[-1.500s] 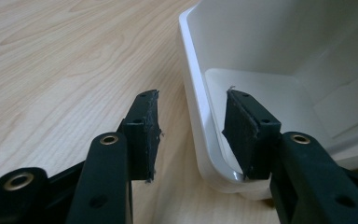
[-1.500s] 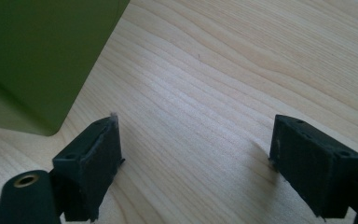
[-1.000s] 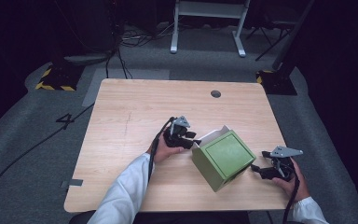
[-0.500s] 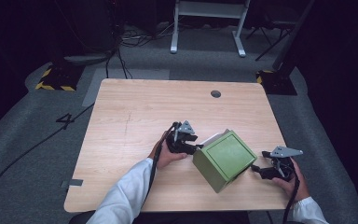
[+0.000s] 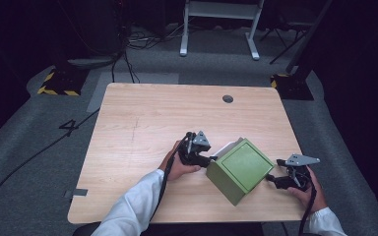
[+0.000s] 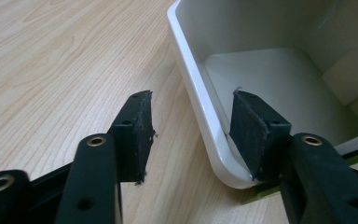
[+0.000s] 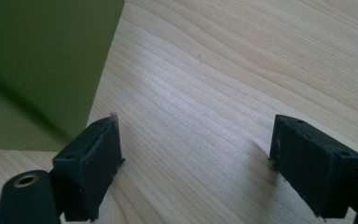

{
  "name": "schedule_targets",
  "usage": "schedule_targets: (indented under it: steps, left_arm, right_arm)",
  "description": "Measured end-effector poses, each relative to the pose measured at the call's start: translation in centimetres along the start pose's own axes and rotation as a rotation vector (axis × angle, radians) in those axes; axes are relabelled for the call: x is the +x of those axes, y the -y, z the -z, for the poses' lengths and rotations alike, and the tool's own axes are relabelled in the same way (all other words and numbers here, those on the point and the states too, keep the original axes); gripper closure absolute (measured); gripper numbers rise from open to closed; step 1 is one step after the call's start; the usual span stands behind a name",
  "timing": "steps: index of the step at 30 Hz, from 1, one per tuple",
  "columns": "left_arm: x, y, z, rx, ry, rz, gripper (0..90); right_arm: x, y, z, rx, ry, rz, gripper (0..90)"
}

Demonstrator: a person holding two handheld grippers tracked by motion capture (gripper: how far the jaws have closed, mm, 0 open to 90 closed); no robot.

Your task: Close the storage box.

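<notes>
Nearest to us, our right tongs [image 5: 271, 178] rest low on the counter [image 5: 142, 128] with the jaws spread wide and nothing between them; in the right gripper view only bare wood lies between the pads, and the green box [image 7: 42, 65] stands just beside the left-hand jaw without touching it.

Our left tongs [image 5: 207, 160] sit at the opposite side of the green box [image 5: 240, 169], and this is the relation we judge the next move turns on. In the left gripper view the jaws straddle the rounded corner of the box's white inner wall [image 6: 200, 116]: one pad is inside the cavity, the other outside over the wood. The jaws have just been opening, and the outer pad now stands clear of the wall, so the hold looks released. The box lies tipped, its open mouth facing the left tongs, which makes the left hand the nearer one.

Beyond, the pale wooden counter runs to a round cable hole [image 5: 228, 99]. Past it we see grey floor, loose cables and a white frame's legs [image 5: 219, 27] in a dark room.
</notes>
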State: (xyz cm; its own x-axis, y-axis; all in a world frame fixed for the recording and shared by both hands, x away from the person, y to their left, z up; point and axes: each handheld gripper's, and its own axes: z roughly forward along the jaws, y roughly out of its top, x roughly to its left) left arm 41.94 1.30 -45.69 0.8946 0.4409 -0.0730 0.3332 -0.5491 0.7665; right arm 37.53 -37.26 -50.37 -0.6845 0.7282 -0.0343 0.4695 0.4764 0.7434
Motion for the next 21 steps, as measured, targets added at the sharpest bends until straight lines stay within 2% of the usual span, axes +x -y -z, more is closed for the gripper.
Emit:
schedule_targets:
  steps: [6, 9, 15, 21]
  left_arm:
    - [0.1, -0.3, 1.4, 0.012, -0.059, -0.049, 36.1]
    - [0.2, -0.5, 2.1, 0.018, -0.088, -0.066, 35.5]
    - [0.9, -0.6, 3.7, 0.004, -0.114, -0.063, 31.6]
    - [1.2, -0.2, 5.3, 0.015, -0.173, -0.087, 28.7]
  right_arm:
    - [0.0, 0.0, 0.0, -0.001, 0.002, 0.002, 16.4]
    - [0.0, 0.0, 0.0, 0.0, 0.002, 0.001, 16.3]
    - [0.0, 0.0, 0.0, 0.0, 0.001, 0.0, 16.3]
    - [0.0, 0.0, 0.0, 0.001, 0.001, 0.0, 16.3]
